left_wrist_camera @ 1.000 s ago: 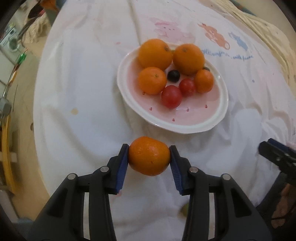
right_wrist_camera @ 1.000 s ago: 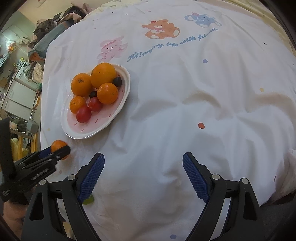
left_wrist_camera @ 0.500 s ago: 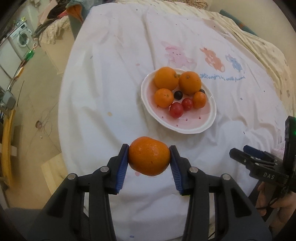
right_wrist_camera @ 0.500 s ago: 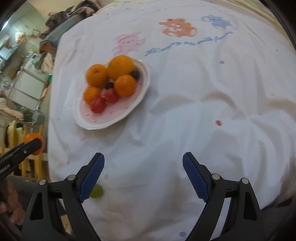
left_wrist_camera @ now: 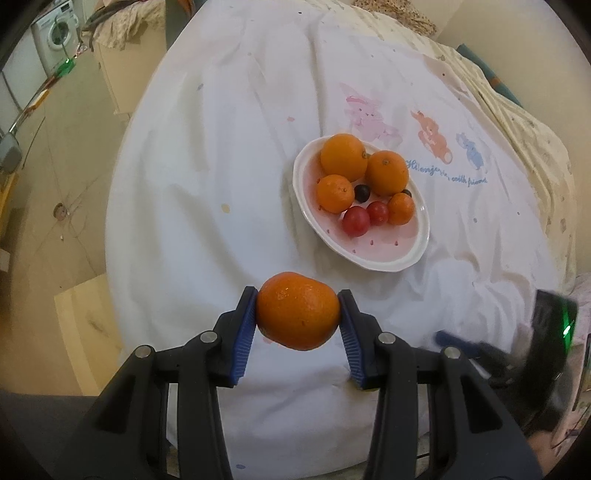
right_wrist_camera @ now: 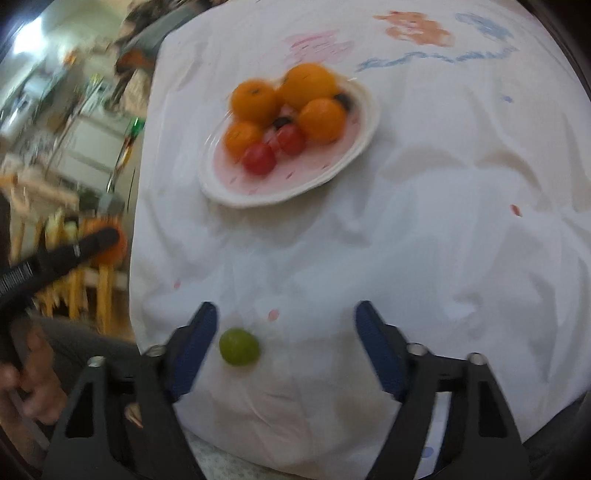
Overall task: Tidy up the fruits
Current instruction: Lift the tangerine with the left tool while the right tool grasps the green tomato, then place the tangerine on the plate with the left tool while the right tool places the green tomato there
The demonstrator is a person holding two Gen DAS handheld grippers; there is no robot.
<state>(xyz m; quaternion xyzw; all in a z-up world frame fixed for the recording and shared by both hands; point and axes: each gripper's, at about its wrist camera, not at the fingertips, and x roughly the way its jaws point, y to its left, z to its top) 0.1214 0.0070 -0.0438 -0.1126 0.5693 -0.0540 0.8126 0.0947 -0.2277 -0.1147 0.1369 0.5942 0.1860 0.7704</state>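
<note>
Orange mandarin (left_wrist_camera: 298, 311) sits clamped in the left hand-held gripper (left_wrist_camera: 298, 325), held above the white cloth-covered tabletop (left_wrist_camera: 207, 206) short of the white oval plate (left_wrist_camera: 384, 258); the right hand-held gripper (right_wrist_camera: 284, 350) gapes around a green grape (right_wrist_camera: 239, 346).

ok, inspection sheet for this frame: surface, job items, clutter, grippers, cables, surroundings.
Surface: white tablecloth with cartoon animal prints, wrinkled, a few faint stains.
Job items: pink-and-white plate holding four oranges, two cherry tomatoes and two dark grapes; green grape loose on the cloth near the table edge; orange held off the plate.
Clutter: nothing seen.
Grippers: left gripper shut on the orange; right gripper open, green grape just inside its left finger.
Cables: nothing seen.
Surroundings: washing machine far left; right view motion-blurred.
</note>
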